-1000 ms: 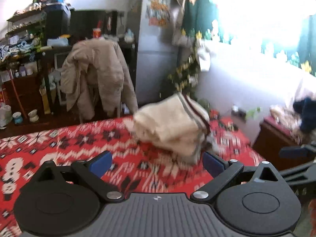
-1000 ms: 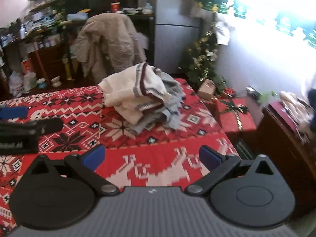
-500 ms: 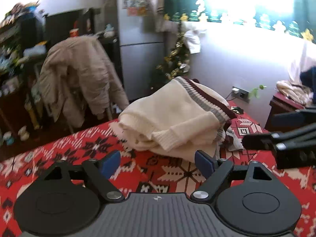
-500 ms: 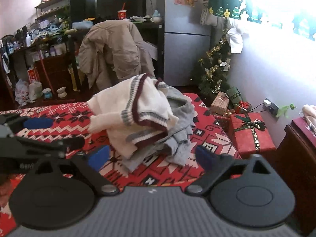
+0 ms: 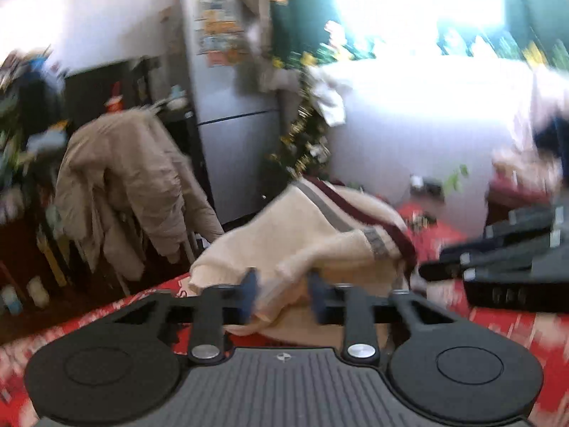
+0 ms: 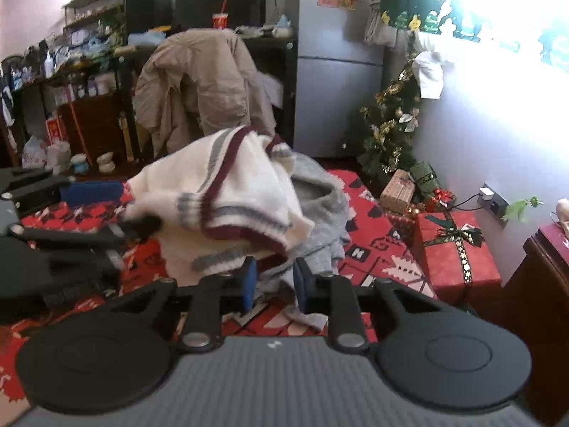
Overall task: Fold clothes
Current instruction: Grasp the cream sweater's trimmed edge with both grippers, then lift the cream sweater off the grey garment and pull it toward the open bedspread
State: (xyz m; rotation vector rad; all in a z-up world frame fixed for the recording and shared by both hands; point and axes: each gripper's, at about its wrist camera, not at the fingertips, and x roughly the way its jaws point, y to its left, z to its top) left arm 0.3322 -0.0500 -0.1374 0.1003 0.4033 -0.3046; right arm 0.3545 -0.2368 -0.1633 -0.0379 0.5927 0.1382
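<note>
Directly ahead of both tongs, lower centre: crumpled cream knitted sweater with maroon-and-grey stripes (image 5: 302,235) between closing left gripper (image 5: 282,293) pads; grey knit garment (image 6: 320,213) (beneath the sweater) between closing right gripper (image 6: 274,284) pads.

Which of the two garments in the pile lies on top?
The cream sweater with maroon and grey stripes; the plain grey garment lies beneath it, showing at the pile's right.

Left wrist view motion-blurred: shelves (image 5: 21,106) unreadable, window (image 5: 426,10) glare washes out the wall. Sweater (image 6: 227,195) covers most of the grey garment (image 6: 320,210); fridge (image 6: 334,53) stickers too small to read. Right gripper (image 5: 498,259) cut off at frame edge.
</note>
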